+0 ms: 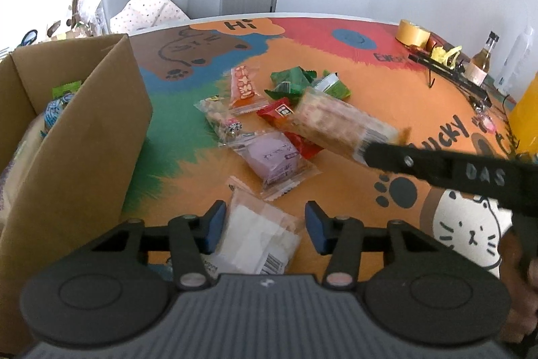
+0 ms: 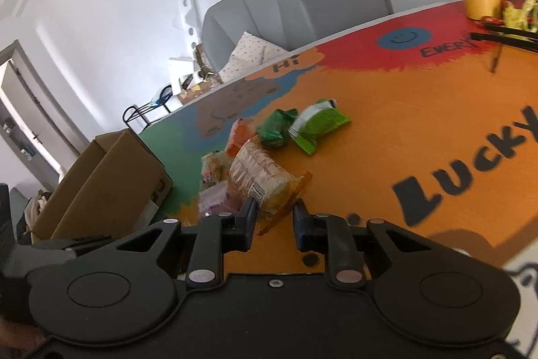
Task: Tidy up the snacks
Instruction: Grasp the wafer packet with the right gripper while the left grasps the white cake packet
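snacks (image 1: pixel 265 123) mostly loose on table (image 1: pixel 386 96). right tool (image 2: pixel 273 217) pinching cracker pack (image 2: pixel 265 180), lifted; next: carry to cardboard box (image 1: pixel 84 130). left tool (image 1: pixel 265 227) spread around white packet (image 1: pixel 259 234).

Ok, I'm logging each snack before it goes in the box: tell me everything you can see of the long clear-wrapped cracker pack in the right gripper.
The long clear-wrapped cracker pack is a see-through plastic sleeve of pale, speckled biscuits with an orange crimped end and a barcode patch. The right gripper is shut on that end, so the pack sticks out forward, lifted and tilted above the heap of snacks on the orange patterned table mat. In the left wrist view it hangs over the red sachets.
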Demonstrator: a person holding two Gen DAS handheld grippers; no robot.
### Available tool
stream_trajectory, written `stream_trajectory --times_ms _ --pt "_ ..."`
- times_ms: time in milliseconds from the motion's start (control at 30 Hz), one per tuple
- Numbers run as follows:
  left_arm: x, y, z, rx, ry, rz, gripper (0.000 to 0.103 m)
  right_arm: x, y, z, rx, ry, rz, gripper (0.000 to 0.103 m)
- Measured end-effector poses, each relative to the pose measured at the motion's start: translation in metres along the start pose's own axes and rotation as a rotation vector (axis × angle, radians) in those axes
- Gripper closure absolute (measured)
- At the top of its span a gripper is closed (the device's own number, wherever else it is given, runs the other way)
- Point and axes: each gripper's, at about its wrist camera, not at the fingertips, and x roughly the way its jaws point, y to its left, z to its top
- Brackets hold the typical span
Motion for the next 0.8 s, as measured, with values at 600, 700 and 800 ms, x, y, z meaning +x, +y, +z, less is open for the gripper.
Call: stream_trajectory --times_ms 600,700,800 --pt "-0.01 -0.008 -0.023 0.093 0.006 -0.018 0.016 -0.034 -0.003 -0.042 0.042 0.044 -0.054 0.072" --pt "-0.01 -0.009 -0.028 0.104 0.012 -0.02 0.019 -0.038 -0.003 -0.044 0.039 0.035 -0.088 0.048" --pt "-0.012 -0.008 -0.03 0.098 0.003 -0.033 0.031 -0.04 0.0 -0.041 0.019 0.017 -0.104 0.041"
